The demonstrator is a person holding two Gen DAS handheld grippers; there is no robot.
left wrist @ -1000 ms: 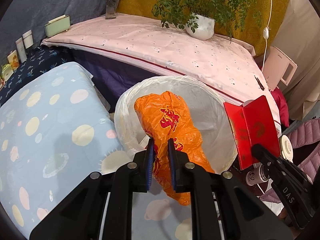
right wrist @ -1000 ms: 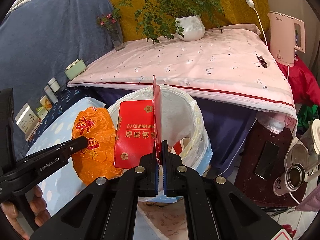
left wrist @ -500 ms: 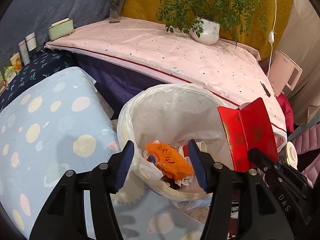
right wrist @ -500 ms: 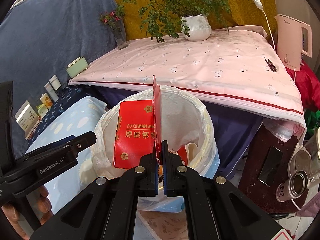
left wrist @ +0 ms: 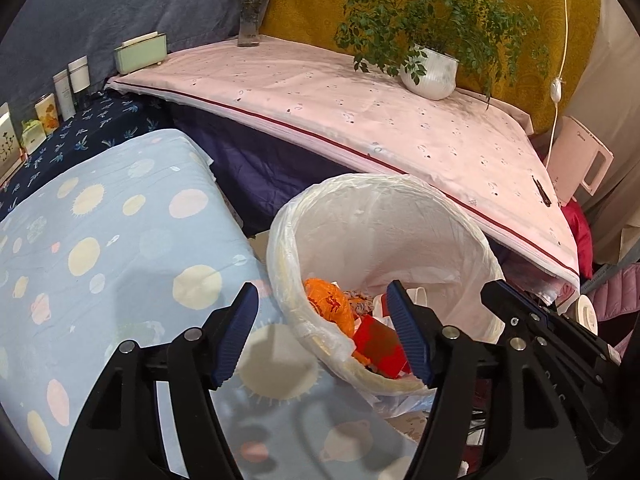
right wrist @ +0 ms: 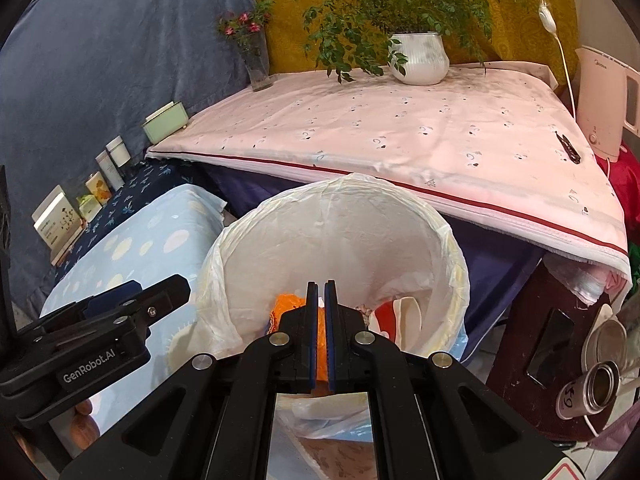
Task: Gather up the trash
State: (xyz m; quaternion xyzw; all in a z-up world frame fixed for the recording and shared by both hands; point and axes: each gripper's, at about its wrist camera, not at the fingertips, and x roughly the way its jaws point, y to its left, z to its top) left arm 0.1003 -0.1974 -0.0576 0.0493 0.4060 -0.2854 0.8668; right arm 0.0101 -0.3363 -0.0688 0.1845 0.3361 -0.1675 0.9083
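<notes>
A round bin lined with a white plastic bag [left wrist: 384, 208] [right wrist: 340, 216] stands between two low tables. Inside lie the crumpled orange plastic bag [left wrist: 330, 306] [right wrist: 286, 306] and the red envelope [left wrist: 376, 340]. My left gripper [left wrist: 322, 334] is open and empty, its fingers straddling the bin's near rim. My right gripper [right wrist: 320, 304] hangs over the bin's near rim with its jaws nearly together and nothing between them; its fingers also show at the right of the left wrist view [left wrist: 536, 320].
A blue dotted tablecloth [left wrist: 100, 248] lies left of the bin. A pink cloth table [right wrist: 400, 128] behind it holds a potted plant [right wrist: 418, 56], flower vase [right wrist: 256, 64] and black clip [right wrist: 568, 148]. A kettle [right wrist: 604, 100], tin can [right wrist: 592, 392] and clutter are at right.
The left gripper opened and dropped the orange bag into the bin. Then the right gripper let go of the red envelope, which now lies in the bin.
</notes>
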